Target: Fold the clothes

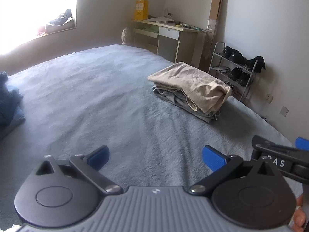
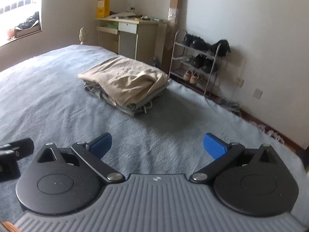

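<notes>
Hovering over the bed (image 1: 96, 89), both grippers carry nothing: left gripper (image 1: 155, 154) w/ jaws spread wide, right gripper (image 2: 158, 144) likewise released. Folded stack (image 2: 125, 81), beige piece on top of grey, sits on the bed near its far corner, prob. parked there to keep the middle free for the next item. Denim (image 1: 8, 104) waits at the bed's left edge. Shoe rack (image 2: 199, 61) beyond the stack holds dark shoes plus a tan pair.
</notes>
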`<state>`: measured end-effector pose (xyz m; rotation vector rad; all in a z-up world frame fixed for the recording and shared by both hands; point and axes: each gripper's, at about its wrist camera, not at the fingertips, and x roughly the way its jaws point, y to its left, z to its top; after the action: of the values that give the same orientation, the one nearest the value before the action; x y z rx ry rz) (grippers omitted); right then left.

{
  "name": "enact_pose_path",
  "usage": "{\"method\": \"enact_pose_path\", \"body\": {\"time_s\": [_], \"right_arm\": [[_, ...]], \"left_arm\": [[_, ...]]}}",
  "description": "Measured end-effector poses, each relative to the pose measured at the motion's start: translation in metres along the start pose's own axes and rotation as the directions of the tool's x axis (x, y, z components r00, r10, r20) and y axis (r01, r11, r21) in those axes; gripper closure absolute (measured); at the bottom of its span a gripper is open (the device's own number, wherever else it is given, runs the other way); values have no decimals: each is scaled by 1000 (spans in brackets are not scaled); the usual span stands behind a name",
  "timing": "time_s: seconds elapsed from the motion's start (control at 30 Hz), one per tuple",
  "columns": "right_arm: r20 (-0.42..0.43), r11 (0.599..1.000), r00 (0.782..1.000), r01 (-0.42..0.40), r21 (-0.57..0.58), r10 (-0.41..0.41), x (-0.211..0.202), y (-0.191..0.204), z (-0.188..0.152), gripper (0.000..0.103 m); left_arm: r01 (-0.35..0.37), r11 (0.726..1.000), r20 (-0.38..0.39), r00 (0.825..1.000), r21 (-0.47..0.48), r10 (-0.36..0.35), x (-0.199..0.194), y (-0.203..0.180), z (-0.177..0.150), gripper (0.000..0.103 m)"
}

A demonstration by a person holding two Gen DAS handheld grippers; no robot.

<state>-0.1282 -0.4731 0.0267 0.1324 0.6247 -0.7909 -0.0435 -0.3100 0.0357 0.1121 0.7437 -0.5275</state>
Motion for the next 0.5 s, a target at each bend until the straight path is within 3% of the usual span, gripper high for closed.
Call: {"method": "enact_pose_path", "body": {"time_s": [0.5], "right_arm": [[-5, 997, 1000, 12, -72, -13, -5, 6, 0, 1]], "left_arm": [[-32, 999, 22, 999, 7, 31, -6, -5, -4, 0]]}}
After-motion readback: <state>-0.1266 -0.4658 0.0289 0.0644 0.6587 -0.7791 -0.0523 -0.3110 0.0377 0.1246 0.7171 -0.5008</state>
